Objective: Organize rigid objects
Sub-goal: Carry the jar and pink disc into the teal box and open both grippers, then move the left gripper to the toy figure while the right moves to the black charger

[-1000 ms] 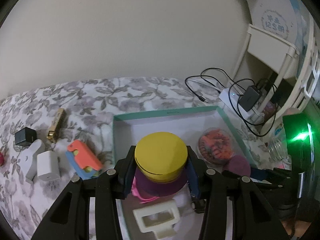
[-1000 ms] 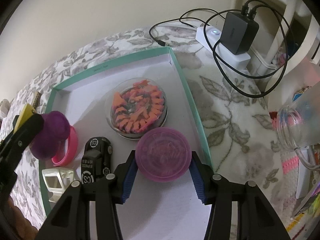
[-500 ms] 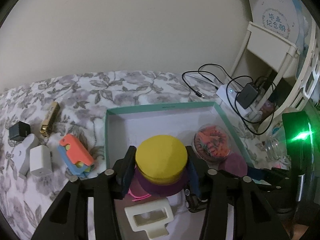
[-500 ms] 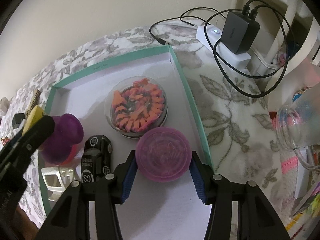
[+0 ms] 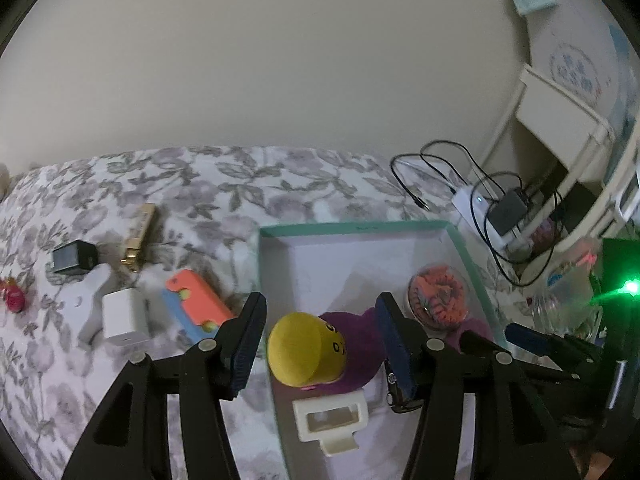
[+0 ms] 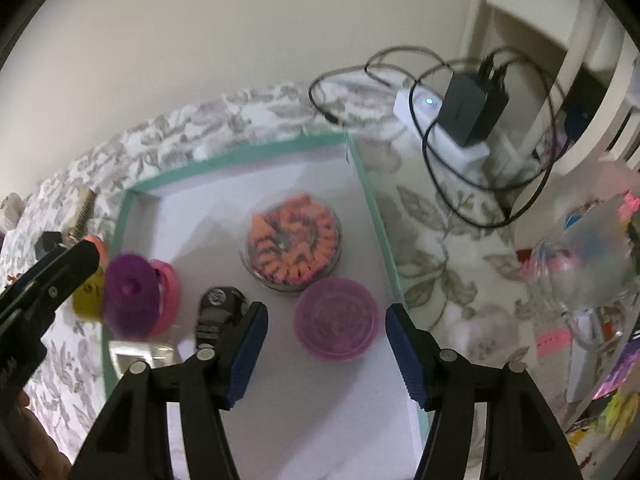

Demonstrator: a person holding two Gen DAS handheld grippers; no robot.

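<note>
A floral bedspread (image 5: 224, 184) carried a teal-rimmed box (image 5: 352, 227). In the left wrist view, a yellow-and-purple toy (image 5: 308, 350) lay tipped inside the box, released between the opening left hand-held gripper (image 5: 322, 344). In the right wrist view, a pink round tin (image 6: 336, 325) sat in the box, free of the opening, downward-angled right hand-held gripper (image 6: 326, 354).

The left gripper (image 5: 320, 344) is opening and now stands clear of the yellow-and-purple toy (image 5: 308, 350), which tips onto its side in the teal box (image 5: 352, 227). The right gripper (image 6: 326, 350) is opening off the pink round container (image 6: 336, 324), and both sit higher.
</note>
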